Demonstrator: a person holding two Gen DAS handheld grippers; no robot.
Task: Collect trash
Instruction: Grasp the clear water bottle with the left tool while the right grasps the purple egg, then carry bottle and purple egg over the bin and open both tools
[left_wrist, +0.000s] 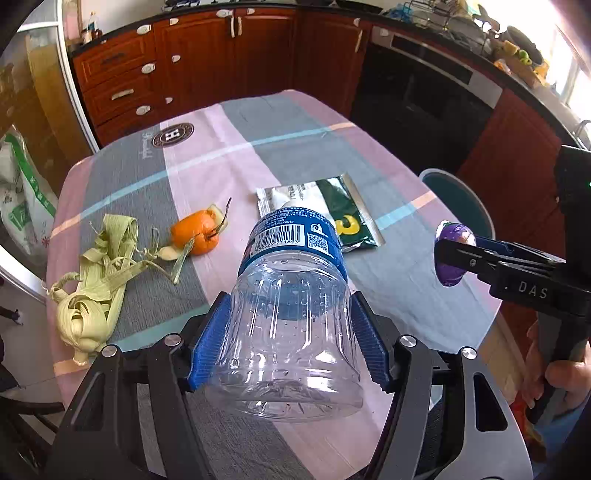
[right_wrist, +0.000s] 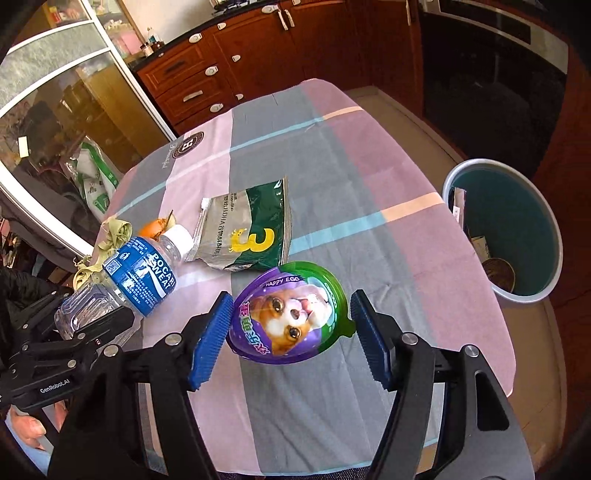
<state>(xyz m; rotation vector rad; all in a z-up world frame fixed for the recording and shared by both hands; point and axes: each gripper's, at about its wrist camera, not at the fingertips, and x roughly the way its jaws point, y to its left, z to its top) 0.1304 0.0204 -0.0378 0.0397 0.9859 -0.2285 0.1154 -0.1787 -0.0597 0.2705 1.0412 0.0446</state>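
A plaid tablecloth (right_wrist: 332, 177) – pink, grey, pale blue – covers the table. Beyond its far edge stand red-brown cabinets (left_wrist: 192, 62); a dark oven (left_wrist: 424, 88) sits right of them.

The left gripper (left_wrist: 291, 325) points steeply down, its blue pads pressed on a clear bottle (left_wrist: 291, 310) (held near its base). The right gripper (right_wrist: 291, 332) tilts down likewise, clamping a purple toy egg (right_wrist: 291, 314); a hand (left_wrist: 554, 373) grips its handle.

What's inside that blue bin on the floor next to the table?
The blue bin already holds some paper or card scraps along its near wall and a round brownish item at the bottom. The rim hides the rest of its floor.
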